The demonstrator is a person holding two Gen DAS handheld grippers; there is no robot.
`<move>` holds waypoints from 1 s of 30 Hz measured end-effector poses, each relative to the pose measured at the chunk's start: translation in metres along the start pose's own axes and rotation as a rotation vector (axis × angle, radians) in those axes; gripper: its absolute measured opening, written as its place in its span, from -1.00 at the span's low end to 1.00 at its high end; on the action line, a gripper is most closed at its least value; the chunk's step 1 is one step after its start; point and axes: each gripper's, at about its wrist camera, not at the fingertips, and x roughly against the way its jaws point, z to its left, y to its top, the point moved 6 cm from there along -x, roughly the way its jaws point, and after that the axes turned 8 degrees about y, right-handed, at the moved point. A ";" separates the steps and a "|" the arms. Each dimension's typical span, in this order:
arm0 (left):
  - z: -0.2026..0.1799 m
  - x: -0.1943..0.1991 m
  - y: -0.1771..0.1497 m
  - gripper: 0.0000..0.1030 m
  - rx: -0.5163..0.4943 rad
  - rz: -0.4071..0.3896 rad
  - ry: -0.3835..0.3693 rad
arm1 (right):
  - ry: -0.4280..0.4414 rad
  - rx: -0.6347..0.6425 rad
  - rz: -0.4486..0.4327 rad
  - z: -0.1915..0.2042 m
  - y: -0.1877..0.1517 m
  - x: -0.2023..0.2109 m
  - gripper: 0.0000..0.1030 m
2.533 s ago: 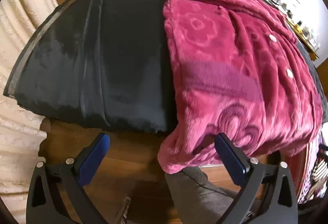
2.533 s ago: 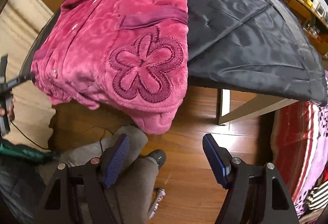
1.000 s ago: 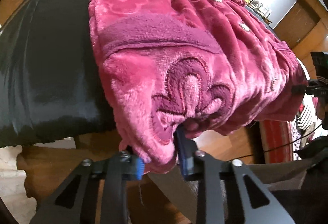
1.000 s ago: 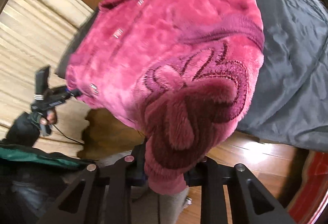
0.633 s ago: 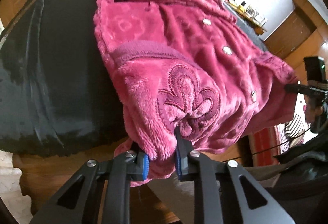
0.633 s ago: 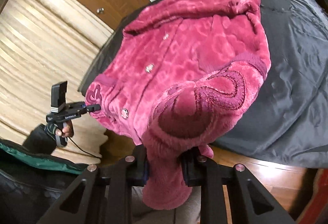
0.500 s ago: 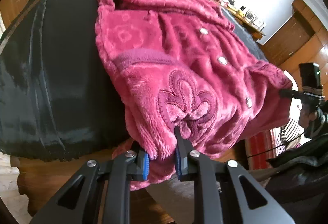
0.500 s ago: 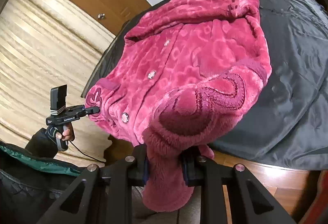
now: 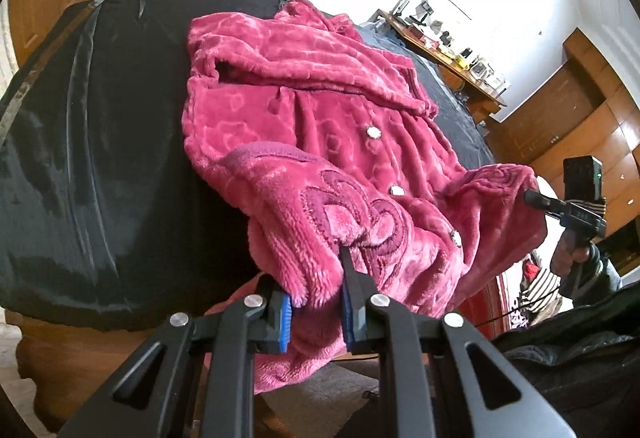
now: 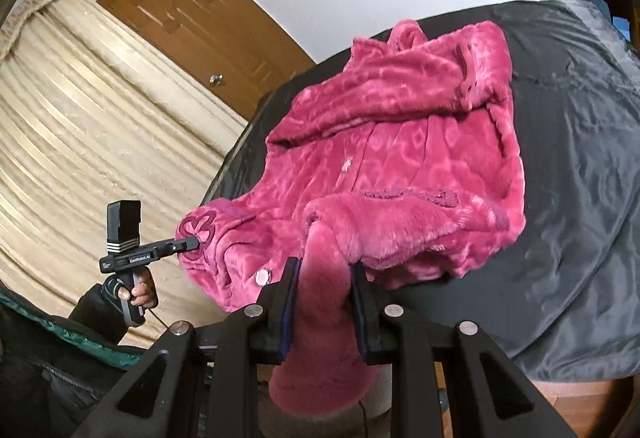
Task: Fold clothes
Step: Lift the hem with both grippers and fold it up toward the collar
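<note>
Both tools, left tool [image 9: 316,302] and right tool [image 10: 325,294], are clamped on my robe's [image 9: 320,141] two hem corners, lifted off the black tabletop [image 9: 92,157] while its collar lies there (buttons up), so I judge a hem-to-collar fold is underway, needing both carried forward evenly.
</note>
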 end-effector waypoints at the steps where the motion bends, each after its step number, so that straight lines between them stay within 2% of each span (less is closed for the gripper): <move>1: 0.001 0.000 0.002 -0.59 0.003 0.001 0.002 | -0.006 -0.004 0.000 -0.003 0.001 -0.001 -0.51; 6: 0.007 -0.017 0.017 -0.59 0.040 0.009 0.015 | -0.072 -0.021 0.050 -0.026 -0.002 -0.021 -0.51; 14: 0.020 -0.041 0.025 -0.59 0.093 0.046 0.029 | -0.114 -0.096 0.123 -0.055 -0.014 -0.047 -0.49; 16: 0.019 -0.046 0.027 -0.59 0.088 0.055 0.034 | -0.114 -0.113 0.141 -0.059 -0.016 -0.052 -0.40; 17: 0.018 -0.048 0.028 -0.59 0.083 0.058 0.036 | -0.120 -0.123 0.154 -0.061 -0.018 -0.055 -0.28; 18: 0.017 -0.049 0.029 -0.59 0.078 0.061 0.037 | -0.124 -0.131 0.167 -0.063 -0.020 -0.058 -0.02; 19: 0.017 -0.049 0.029 -0.59 0.073 0.065 0.038 | -0.122 -0.138 0.183 -0.063 -0.022 -0.061 0.04; 21: 0.018 -0.050 0.030 -0.59 0.072 0.073 0.034 | -0.110 -0.145 0.217 -0.063 -0.028 -0.069 0.04; 23: 0.018 -0.051 0.030 -0.59 0.073 0.081 0.032 | -0.078 -0.142 0.247 -0.058 -0.035 -0.075 0.04; 25: 0.018 -0.049 0.033 -0.59 0.075 0.082 0.025 | 0.002 -0.162 0.256 -0.049 -0.039 -0.080 -0.08; 26: 0.018 -0.047 0.035 -0.59 0.076 0.081 0.020 | 0.049 -0.169 0.245 -0.043 -0.037 -0.080 -0.28; 30: 0.017 -0.042 0.043 -0.59 0.080 0.078 0.004 | 0.215 -0.196 0.156 -0.024 -0.019 -0.066 -0.35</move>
